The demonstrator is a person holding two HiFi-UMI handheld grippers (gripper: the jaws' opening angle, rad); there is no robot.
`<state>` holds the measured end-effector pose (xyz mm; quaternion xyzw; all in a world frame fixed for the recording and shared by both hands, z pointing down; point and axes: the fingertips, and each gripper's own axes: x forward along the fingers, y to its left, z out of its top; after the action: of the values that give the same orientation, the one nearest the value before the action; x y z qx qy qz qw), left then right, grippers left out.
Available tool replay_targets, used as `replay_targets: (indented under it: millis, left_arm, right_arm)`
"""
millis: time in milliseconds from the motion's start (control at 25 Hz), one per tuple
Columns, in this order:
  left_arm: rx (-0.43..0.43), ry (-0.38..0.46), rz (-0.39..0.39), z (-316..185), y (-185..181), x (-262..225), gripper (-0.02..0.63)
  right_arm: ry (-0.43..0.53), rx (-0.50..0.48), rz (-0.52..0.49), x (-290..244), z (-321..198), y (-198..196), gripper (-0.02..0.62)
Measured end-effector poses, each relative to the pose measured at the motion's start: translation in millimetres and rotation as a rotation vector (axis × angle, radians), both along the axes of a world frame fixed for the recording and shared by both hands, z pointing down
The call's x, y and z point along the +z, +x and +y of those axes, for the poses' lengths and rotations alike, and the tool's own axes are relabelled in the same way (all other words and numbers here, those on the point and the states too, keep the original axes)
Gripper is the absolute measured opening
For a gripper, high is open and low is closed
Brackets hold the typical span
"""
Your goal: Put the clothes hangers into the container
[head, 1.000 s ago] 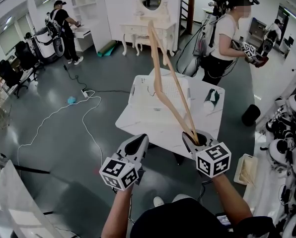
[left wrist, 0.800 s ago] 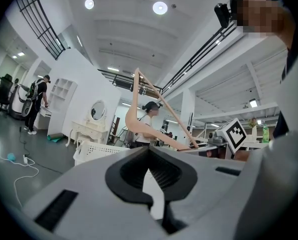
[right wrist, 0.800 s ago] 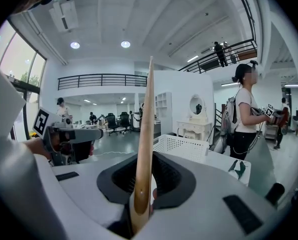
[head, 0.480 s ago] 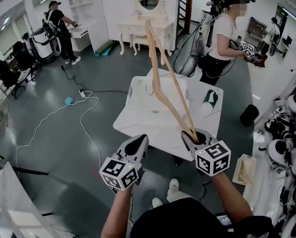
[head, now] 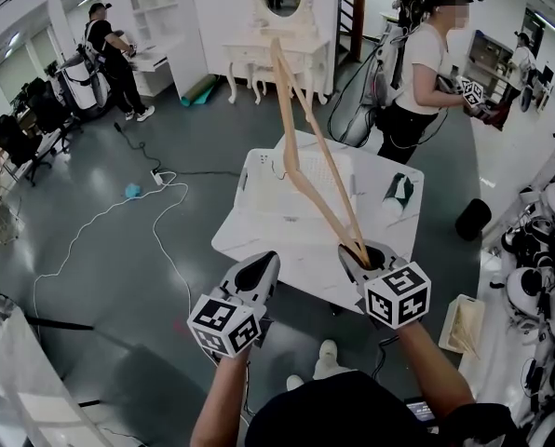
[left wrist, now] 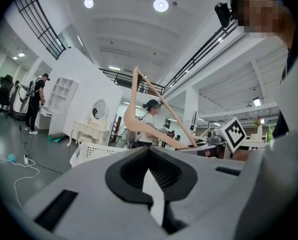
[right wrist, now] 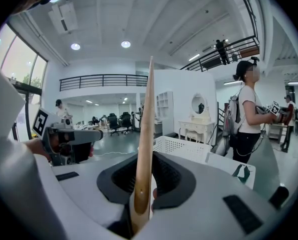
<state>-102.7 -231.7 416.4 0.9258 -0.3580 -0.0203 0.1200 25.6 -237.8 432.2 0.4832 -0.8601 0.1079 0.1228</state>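
A light wooden clothes hanger [head: 320, 147] stands upright over the table, reaching well above it. My right gripper [head: 363, 252] is shut on its lower end; in the right gripper view the hanger [right wrist: 145, 134] rises straight up from between the pads. My left gripper [head: 259, 273] is beside it on the left, shut with nothing in it. Both hang at the near edge of the white table [head: 259, 236]. The white perforated container [head: 259, 180] sits on that table, beyond the grippers. From the left gripper view I see the hanger [left wrist: 132, 109] and the container [left wrist: 96, 151] ahead.
A dark-and-white bottle-like thing [head: 396, 194] lies on the table's right side. A person in a white shirt [head: 422, 73] stands just past the table. White cables [head: 119, 212] trail over the floor at left. A black bin [head: 470, 217] and equipment crowd the right.
Both grippers and the hanger keep the same pose. The whole view has shifted slightly against the table, and a foot below has moved.
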Motion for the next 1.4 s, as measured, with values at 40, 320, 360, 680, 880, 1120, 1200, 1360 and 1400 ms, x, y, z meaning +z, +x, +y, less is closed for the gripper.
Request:
replay_targets:
  millis: [40,320,360,680,880,1120,1200,1360,1400]
  left_arm:
    - [-0.003,0.0,-0.001,-3.5,0.8,0.5,0.003]
    - [-0.013,-0.003,-0.001,-26.3,8.3,1.2,0.003]
    - [-0.014,-0.002,-0.001,-29.8,9.7,0.3,0.003]
    - [-0.038,-0.005,-0.003,-53.5,15.7,2.2,0.003]
    - [-0.053,-0.007,-0.01,-64.1,20.7,4.8,0.003]
    - [-0.089,-0.018,-0.024,-76.8,20.7,12.1,0.003]
    - [-0.1,-0.021,-0.026,-80.2,20.8,13.8,0.003]
    - [-0.12,-0.022,-0.037,-88.4,22.4,17.1,0.003]
    - [-0.124,-0.022,-0.041,-90.3,22.9,17.6,0.003]
  right_arm:
    - [-0.001,-0.002,0.0,0.6,-3.7,1.3,0.06]
    - [-0.012,-0.015,0.006,4.7,-26.5,8.6,0.06]
    - [-0.013,-0.017,0.006,4.4,-30.0,9.7,0.06]
    - [-0.027,-0.034,0.014,11.7,-55.0,18.4,0.06]
    - [-0.046,-0.046,0.023,18.3,-69.0,23.7,0.06]
    - [-0.064,-0.068,0.026,26.2,-84.6,26.9,0.06]
    - [-0.067,-0.077,0.03,27.8,-89.7,27.4,0.06]
    - [-0.077,-0.095,0.04,33.3,-99.6,27.9,0.06]
    - [-0.081,-0.099,0.041,35.0,-102.0,28.2,0.06]
